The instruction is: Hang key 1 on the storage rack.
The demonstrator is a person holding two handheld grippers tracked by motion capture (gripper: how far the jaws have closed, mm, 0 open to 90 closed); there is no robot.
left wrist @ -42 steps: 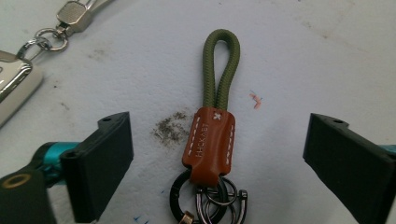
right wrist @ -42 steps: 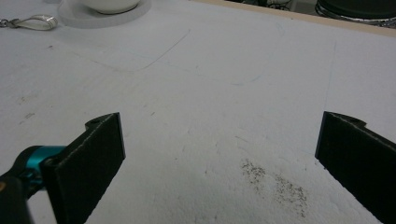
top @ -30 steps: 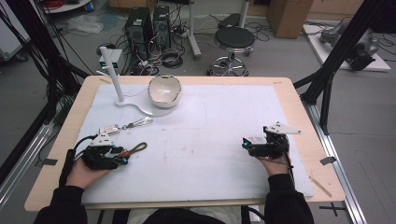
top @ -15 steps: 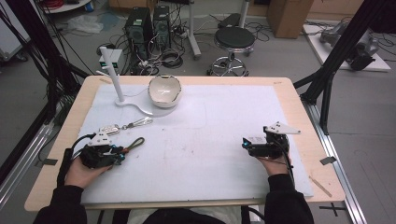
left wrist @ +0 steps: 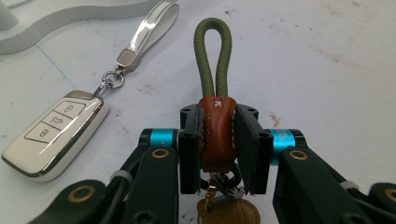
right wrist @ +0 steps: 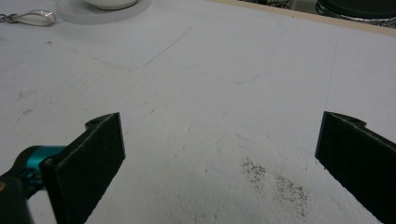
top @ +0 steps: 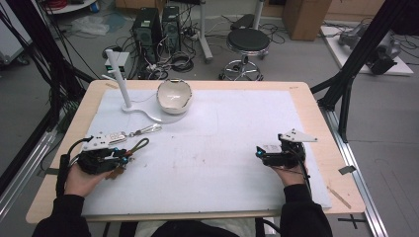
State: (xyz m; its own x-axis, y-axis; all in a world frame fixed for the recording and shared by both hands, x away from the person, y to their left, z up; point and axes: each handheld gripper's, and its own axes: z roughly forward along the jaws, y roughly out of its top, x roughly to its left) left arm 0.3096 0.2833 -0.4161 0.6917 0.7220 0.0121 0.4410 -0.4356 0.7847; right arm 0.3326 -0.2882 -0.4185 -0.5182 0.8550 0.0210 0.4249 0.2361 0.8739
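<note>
My left gripper [left wrist: 217,140] is shut on a brown leather key tag [left wrist: 216,133]. The tag's olive-green cord loop [left wrist: 214,51] sticks out past the jaws, and a brass piece hangs below it. In the high view this gripper [top: 122,158] rests near the table's front left, with the cord loop [top: 141,144] pointing away from the person. Just beside it lies a white car key fob [left wrist: 56,133] with a pale strap [left wrist: 154,23]; the fob [top: 112,138] lies apart from the jaws. My right gripper [right wrist: 219,158] is open over bare mat, and it sits at the front right [top: 260,154].
A white bowl [top: 174,96] sits at the back of the mat, next to a white post [top: 118,74] on a curved flat base [top: 148,114]. The white mat [top: 232,128] covers most of the wooden table. A stool and computers stand on the floor beyond.
My left gripper has turned slightly with the key tag, and the green loop has swung a little farther from the person. The right gripper has stayed still.
</note>
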